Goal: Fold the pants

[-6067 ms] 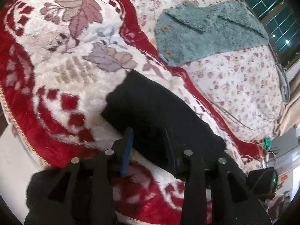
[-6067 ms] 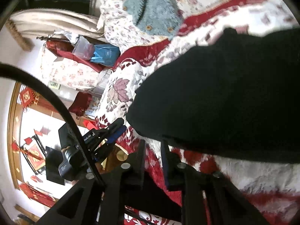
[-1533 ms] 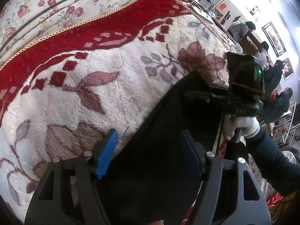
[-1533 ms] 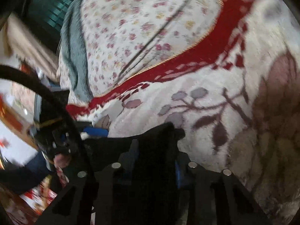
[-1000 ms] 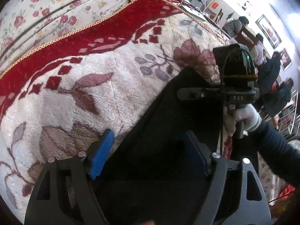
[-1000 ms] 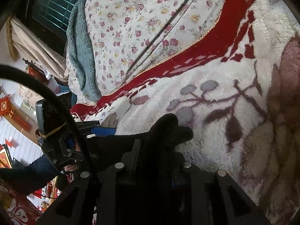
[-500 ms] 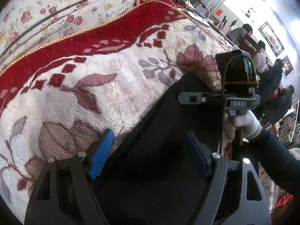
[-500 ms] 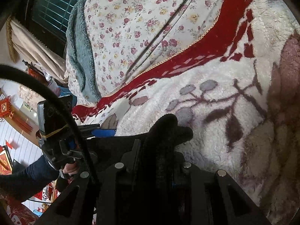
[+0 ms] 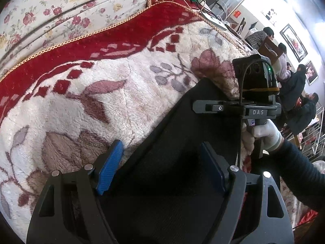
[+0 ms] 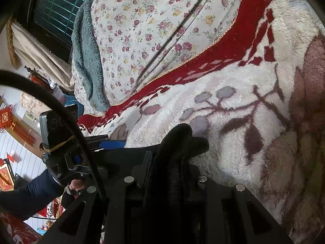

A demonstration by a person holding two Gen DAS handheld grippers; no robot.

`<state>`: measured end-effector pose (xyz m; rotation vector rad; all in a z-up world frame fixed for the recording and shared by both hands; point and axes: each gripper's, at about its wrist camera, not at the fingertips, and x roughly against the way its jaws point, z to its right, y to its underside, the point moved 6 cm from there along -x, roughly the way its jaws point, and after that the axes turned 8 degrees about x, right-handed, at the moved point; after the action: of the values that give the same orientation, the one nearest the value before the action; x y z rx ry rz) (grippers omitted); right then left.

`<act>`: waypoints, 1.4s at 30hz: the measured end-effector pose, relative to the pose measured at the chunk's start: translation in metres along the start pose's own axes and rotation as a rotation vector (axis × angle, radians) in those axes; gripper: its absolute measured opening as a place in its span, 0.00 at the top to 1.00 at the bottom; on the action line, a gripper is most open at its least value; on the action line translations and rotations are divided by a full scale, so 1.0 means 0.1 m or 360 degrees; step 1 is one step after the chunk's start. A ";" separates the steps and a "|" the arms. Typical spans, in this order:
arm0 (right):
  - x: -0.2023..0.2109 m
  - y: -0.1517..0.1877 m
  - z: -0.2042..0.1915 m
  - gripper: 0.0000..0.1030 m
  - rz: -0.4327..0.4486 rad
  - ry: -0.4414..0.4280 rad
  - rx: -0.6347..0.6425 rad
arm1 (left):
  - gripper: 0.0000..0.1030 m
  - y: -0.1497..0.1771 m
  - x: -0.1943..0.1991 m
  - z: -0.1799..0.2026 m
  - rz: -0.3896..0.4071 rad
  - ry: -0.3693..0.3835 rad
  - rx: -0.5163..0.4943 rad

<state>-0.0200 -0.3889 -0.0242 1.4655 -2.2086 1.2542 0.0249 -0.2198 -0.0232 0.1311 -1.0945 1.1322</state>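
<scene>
While the left wrist view shows the left gripper (image 9: 160,166) gaping over black pants (image 9: 182,142) on a plush floral blanket (image 9: 81,101), a fold seems underway. From the right wrist view, the right gripper (image 10: 172,162) pinches a bunched pants edge; next, carry it across. A teal fleece garment (image 10: 85,61) lies well clear.

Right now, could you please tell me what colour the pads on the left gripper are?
Blue pads, clearest in the left wrist view.
</scene>
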 end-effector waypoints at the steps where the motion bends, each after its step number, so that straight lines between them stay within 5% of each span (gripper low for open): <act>1: 0.00 0.00 0.00 0.78 0.0000 -0.0001 -0.0001 | 0.24 0.00 0.00 0.00 0.0003 0.0001 0.0000; 11: 0.00 0.00 0.00 0.78 0.0000 0.0007 0.0005 | 0.24 0.01 0.01 0.00 0.0018 0.0009 -0.0005; 26: 0.05 -0.04 -0.25 0.84 0.0003 0.0235 0.0258 | 0.24 0.01 0.01 -0.01 0.0014 0.0000 -0.0016; 42: 0.04 -0.03 -0.22 0.84 0.0000 0.0220 0.0206 | 0.24 0.01 -0.01 0.01 0.0019 0.0010 -0.0011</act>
<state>-0.0253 -0.3753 -0.0069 1.3771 -2.0735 1.4759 0.0238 -0.2202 -0.0238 0.1159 -1.0949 1.1387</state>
